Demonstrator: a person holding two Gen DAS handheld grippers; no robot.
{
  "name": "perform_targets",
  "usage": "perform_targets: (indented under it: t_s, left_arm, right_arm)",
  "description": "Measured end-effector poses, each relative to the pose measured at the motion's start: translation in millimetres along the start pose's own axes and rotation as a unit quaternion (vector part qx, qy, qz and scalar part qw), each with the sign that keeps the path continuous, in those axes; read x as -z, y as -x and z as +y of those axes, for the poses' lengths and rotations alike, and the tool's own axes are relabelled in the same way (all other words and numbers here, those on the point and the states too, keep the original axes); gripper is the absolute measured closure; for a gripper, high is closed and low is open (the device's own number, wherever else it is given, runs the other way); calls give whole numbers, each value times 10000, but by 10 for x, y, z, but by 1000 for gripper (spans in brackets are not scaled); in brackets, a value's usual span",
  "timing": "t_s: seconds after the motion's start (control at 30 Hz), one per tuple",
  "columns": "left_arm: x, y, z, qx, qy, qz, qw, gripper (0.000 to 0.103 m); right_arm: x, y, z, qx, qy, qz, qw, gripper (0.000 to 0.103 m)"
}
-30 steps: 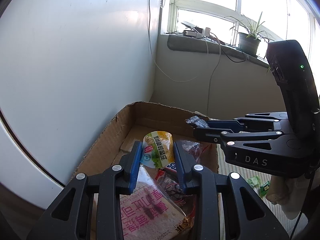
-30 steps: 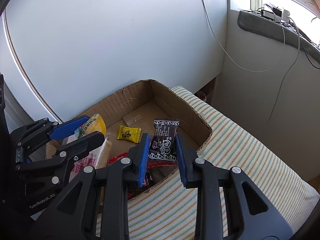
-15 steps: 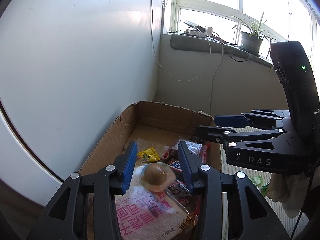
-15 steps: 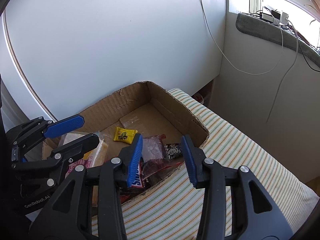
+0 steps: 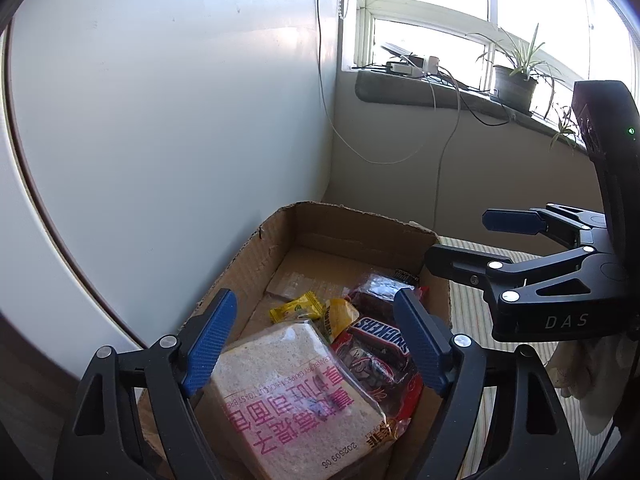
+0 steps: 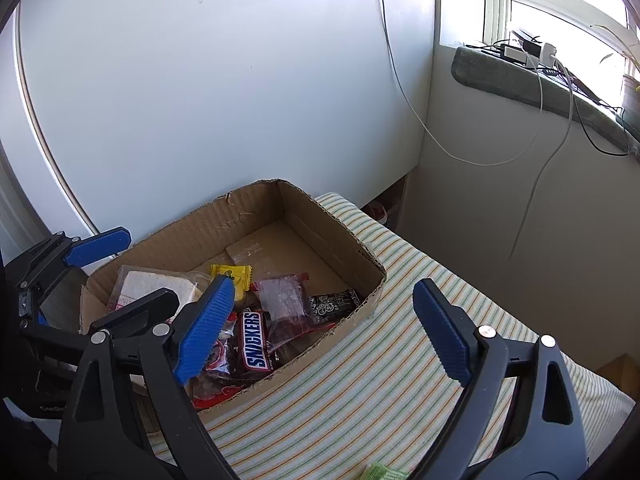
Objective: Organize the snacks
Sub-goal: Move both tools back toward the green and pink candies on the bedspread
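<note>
SNICKERS on chocolate bar (image 6: 255,339), 202509 05 on bread bag (image 5: 298,396), DAS on right hand-held gripper (image 5: 480,240)

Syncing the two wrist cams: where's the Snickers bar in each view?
Left wrist: Snickers bar lies right of centre in the cardboard box, beside the toast pack, near the right finger.
Right wrist: Snickers bar lies low and left of centre, close to the box's near wall, right of the left finger.
Shared landmark: the yellow candy wrapper farther in.
</note>
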State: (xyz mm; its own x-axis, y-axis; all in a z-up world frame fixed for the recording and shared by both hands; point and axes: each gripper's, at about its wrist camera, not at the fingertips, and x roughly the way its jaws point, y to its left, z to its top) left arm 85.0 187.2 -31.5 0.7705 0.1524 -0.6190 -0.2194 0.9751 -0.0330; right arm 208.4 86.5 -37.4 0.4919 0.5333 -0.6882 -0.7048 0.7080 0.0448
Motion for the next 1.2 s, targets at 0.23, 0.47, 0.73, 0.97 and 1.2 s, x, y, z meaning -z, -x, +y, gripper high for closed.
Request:
perform_targets:
  t_s: [0.23, 0.47, 0.73, 0.97, 1.2]
  left_arm:
    - [27, 98, -6, 0, 25, -49, 10000, 22]
    - [46, 241, -69, 49, -5, -144, 9999, 22]
    - [57, 402, -144, 103, -22, -246, 9996, 22]
    - [106, 503, -275, 204, -58, -293, 9993, 22]
    - [145, 533, -519, 458, -182, -354, 9982, 22]
  right_arm:
    - [47, 96, -7, 65, -39, -21, 10000, 10]
    - [96, 283, 5, 126, -16, -113, 9999, 10]
    - [197, 521, -22, 184, -38, -202, 9996, 10]
    - [339, 777, -125, 212, -86, -322, 9992, 10]
    - [574, 1047, -345, 282, -203, -329, 9989, 10]
